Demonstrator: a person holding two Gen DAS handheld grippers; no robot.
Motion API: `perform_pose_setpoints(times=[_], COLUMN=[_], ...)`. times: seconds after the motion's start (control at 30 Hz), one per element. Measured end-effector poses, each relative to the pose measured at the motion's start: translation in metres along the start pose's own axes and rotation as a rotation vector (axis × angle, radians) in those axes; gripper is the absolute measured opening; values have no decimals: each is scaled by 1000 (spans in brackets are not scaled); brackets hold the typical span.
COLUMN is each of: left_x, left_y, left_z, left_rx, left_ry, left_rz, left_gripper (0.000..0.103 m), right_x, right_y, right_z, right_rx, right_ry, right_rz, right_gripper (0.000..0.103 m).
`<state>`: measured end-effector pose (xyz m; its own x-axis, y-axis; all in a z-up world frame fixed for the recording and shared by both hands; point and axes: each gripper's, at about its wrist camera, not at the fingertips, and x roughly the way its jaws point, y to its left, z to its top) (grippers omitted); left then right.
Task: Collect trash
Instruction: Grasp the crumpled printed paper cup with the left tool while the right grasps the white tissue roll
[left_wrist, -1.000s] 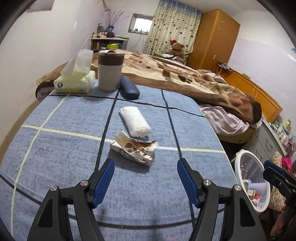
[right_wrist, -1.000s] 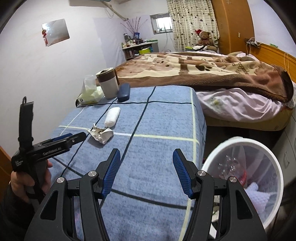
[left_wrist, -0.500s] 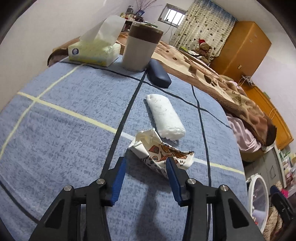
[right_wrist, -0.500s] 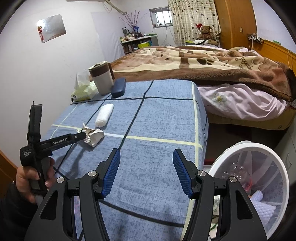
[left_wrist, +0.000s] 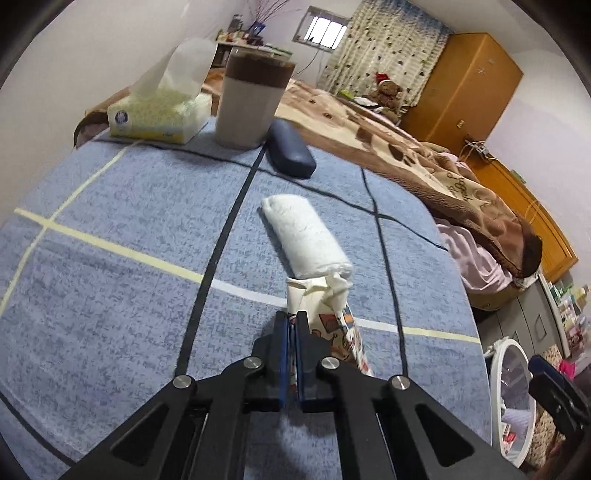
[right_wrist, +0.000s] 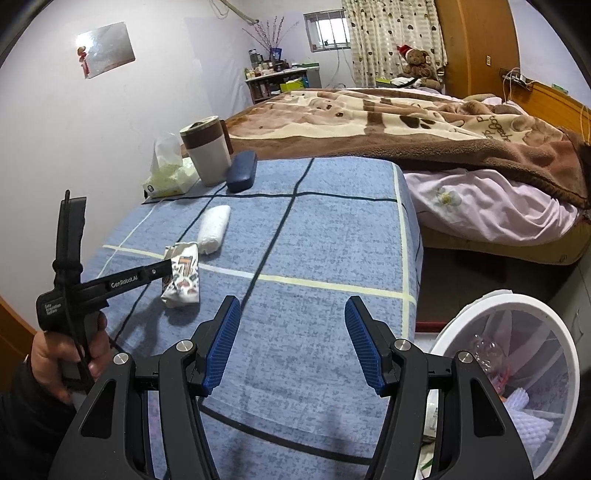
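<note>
A crumpled printed paper wrapper (left_wrist: 334, 310) is pinched between the blue pads of my left gripper (left_wrist: 291, 323), which is shut on it. The right wrist view shows the same wrapper (right_wrist: 183, 277) hanging upright from my left gripper (right_wrist: 167, 266), its lower end at the blue checked cloth (right_wrist: 314, 236). A rolled white towel (left_wrist: 306, 236) lies just beyond the wrapper, and the right wrist view has this roll (right_wrist: 214, 229) too. My right gripper (right_wrist: 291, 339) stands open over the cloth's near edge with nothing between its fingers. A white trash bin (right_wrist: 517, 306) with a clear liner stands low on the right.
At the cloth's far end stand a tissue box (left_wrist: 159, 114), a brown-and-grey lidded cup (left_wrist: 251, 107) and a dark blue glasses case (left_wrist: 291, 149). A bed with a brown blanket (right_wrist: 406, 122) lies beyond. A hand (right_wrist: 70, 354) holds the left gripper's handle. The bin's rim (left_wrist: 496, 369) shows at right.
My left gripper came forward and down onto the wrapper and its jaws closed from wide open to shut on it. The wrapper now stands upright. My right gripper stayed open and still.
</note>
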<state>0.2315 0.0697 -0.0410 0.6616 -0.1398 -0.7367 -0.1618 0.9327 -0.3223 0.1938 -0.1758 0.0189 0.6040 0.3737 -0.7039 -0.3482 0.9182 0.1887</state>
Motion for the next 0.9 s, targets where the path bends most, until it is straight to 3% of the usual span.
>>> perform_pose_setpoints(times=[0.43,0.7,0.9], left_x=[-57,-63,-57], left_y=[25,44,61], left_z=[3,10,13], left_rx=[63,76,65], left_ry=[-96,-125,-128], left_rz=[60,87,109], left_gripper=[3,3,3], right_x=[10,39,73], right_y=[40,63,77], right_z=[14,27,34], right_rx=[-70,-128,-164], right_ry=[9,45,90], right_rz=[61,70,68], right_gripper=[61,60,54])
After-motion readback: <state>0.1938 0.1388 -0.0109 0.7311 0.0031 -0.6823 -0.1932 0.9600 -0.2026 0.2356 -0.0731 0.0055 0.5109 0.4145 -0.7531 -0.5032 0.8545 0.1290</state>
